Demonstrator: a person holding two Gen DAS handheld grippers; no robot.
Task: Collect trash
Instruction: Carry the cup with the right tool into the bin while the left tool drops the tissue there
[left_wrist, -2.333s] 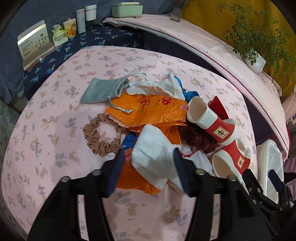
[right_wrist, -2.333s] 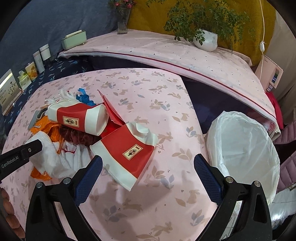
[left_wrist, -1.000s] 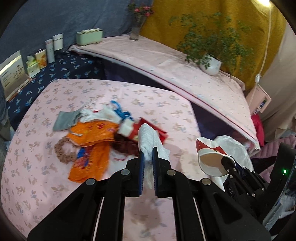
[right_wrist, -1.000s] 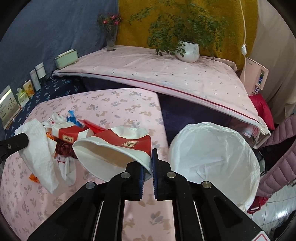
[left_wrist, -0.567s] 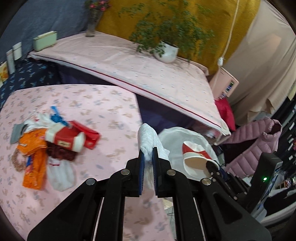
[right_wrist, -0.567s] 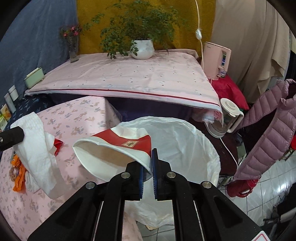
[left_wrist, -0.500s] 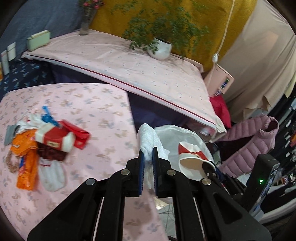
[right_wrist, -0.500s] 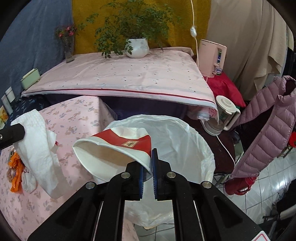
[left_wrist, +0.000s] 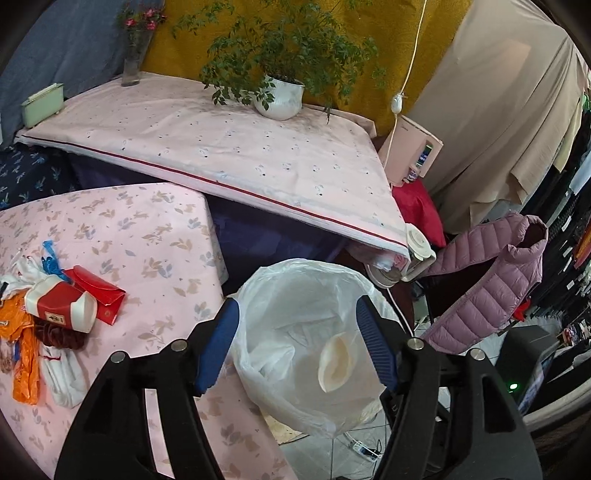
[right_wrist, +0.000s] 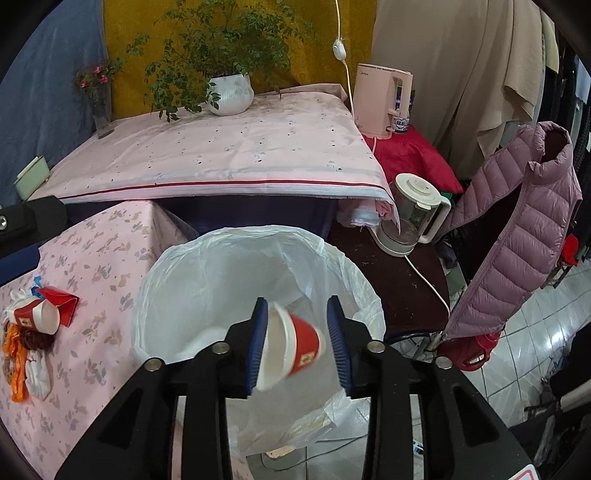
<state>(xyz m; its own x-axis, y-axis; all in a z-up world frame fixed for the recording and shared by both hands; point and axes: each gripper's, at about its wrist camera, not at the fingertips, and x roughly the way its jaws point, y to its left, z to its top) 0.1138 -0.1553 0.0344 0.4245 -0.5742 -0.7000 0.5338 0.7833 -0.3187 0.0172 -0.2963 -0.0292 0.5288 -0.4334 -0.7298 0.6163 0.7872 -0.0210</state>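
both tools hung over the lined bin (right_wrist: 258, 258), which stood just beside the bench (left_wrist: 155, 236), so that released trash would drop into it. the left tool (left_wrist: 299, 343) was opening with nothing between its jaws. the right tool (right_wrist: 297, 339) was opening too, and a red cup (right_wrist: 291, 347) was tipping loose between its jaws, above the bin's mouth. more trash, another cup (left_wrist: 62, 308) and an orange wrapper (left_wrist: 22, 354), lay on the bench, well apart from the bin.
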